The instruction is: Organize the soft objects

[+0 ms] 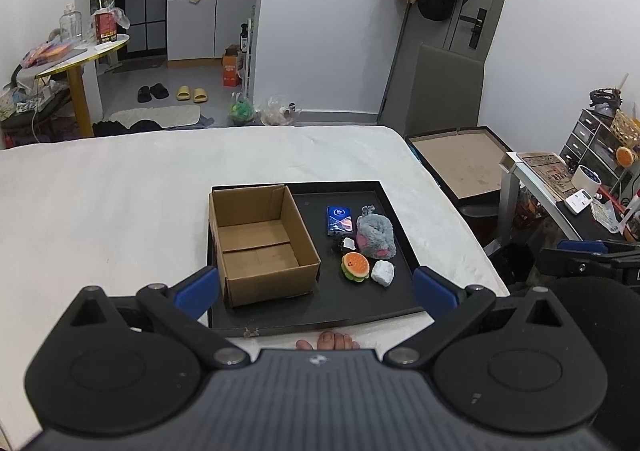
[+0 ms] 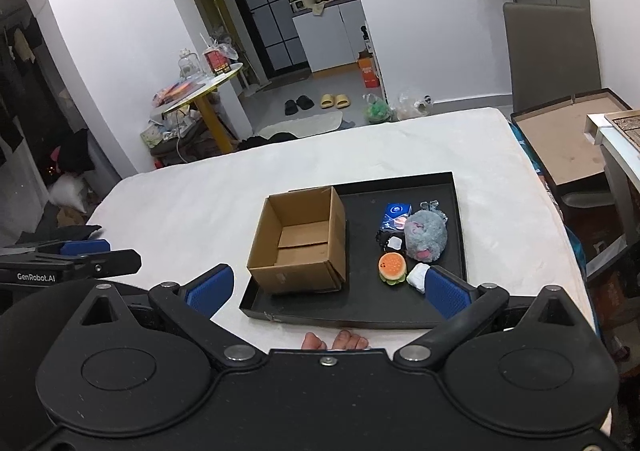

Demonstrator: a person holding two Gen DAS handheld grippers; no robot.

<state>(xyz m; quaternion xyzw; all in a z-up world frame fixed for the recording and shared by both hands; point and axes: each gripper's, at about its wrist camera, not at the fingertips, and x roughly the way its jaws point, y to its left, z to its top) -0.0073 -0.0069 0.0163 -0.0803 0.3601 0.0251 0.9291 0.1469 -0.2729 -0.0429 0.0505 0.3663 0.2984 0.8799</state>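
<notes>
So nothing has been sorted yet: the soft things lie loose on the right half of a black tray [image 1: 394, 293], and the open cardboard box [image 1: 260, 243] on its left half holds nothing. The grey plush toy [image 1: 375, 233] sits farthest right, with a blue tissue packet [image 1: 339, 219] just to its left at the far end. Nearer lie a burger-shaped squishy [image 1: 355, 267] and a white crumpled wad [image 1: 383, 273], close beside each other; a small black-and-white item [image 1: 345, 244] rests between the packet and the burger, too small to identify. The tray itself lies on a white bed [image 1: 120, 191].

Both tools hang above the near edge of the tray, touching nothing. The left tool [image 1: 316, 287] has its blue pads spread wide and empty; the right tool [image 2: 326, 285] is likewise spread wide, its right pad overlapping the white wad in its own view but not gripping it.

This looks like the opening step, picking the first item. The next move probably calls for the right tool to descend on the near wad or the burger, close gently since they will squash, then carry it left and over the box wall.
</notes>
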